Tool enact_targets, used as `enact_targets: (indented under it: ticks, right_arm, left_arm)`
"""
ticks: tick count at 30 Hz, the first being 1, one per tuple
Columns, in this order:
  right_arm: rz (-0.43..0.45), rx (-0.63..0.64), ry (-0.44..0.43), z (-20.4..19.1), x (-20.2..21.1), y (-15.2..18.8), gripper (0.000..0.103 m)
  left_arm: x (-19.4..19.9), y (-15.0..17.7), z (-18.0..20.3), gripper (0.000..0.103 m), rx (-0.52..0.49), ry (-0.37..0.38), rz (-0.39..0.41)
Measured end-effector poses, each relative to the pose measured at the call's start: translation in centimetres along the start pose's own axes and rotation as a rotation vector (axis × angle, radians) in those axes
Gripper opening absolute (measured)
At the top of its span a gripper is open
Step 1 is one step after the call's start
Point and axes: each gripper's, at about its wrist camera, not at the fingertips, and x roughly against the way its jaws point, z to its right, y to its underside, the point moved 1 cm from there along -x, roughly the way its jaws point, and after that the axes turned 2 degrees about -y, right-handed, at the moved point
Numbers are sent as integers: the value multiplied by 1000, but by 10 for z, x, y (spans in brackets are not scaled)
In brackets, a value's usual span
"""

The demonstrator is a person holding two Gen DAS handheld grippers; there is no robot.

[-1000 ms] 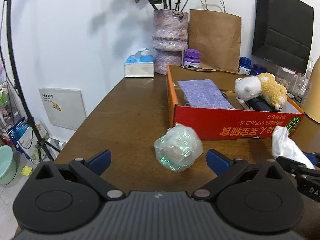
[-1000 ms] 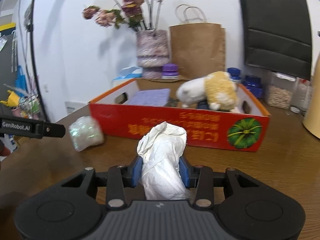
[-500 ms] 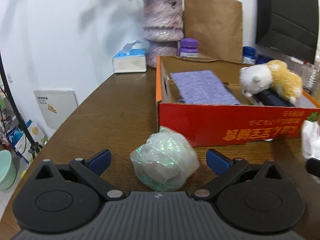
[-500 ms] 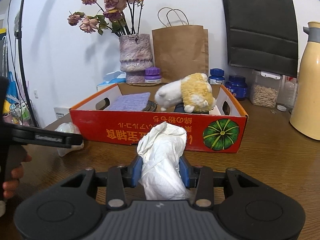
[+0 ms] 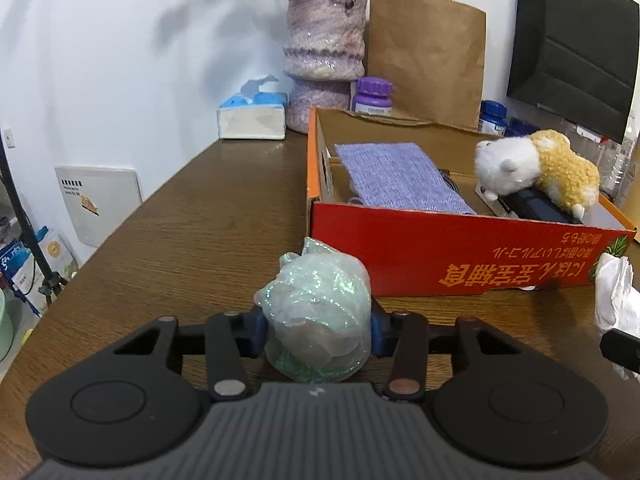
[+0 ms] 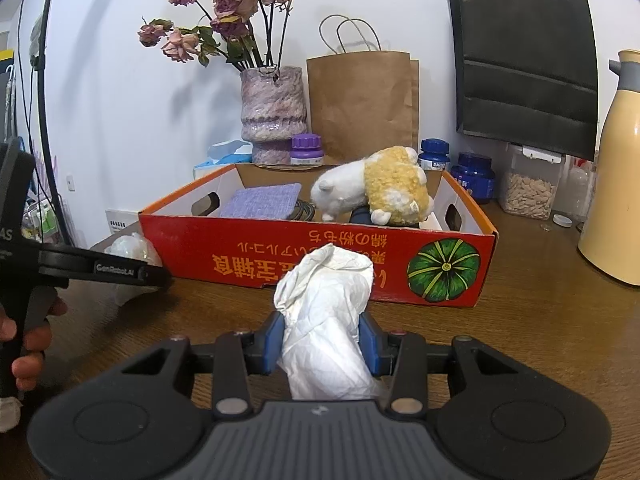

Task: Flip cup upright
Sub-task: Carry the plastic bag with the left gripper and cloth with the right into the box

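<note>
Cup (image 5: 316,316): thin clear plastic with a green-iridescent sheen, crumpled, lying on the wooden table (image 5: 192,232) just near of the red box (image 5: 460,256), off its left corner. Judged very light, soft and easily crushed further, probably slick; which end is the mouth cannot be told. Best held across the rounded body, lightly, with no added squeeze. It sits between the blue pads of the left gripper (image 5: 316,330), whose jaws have just been closing and now meet its sides, narrowed onto it at the near edge of the table. To the right, apart from it, the right gripper (image 6: 322,346) is clamped on a crumpled white paper wad (image 6: 326,320), in front of the box.
</note>
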Motion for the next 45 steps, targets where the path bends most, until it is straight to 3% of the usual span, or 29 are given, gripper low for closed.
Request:
enact_targets:
  ticks: [24, 45]
  right_arm:
    - [97, 10, -20, -3, 23, -9, 39]
    - [168, 34, -39, -2, 25, -48, 39]
  left_arm:
    - [66, 13, 40, 47, 2, 84, 88]
    - [75, -38, 60, 47, 3, 113, 165]
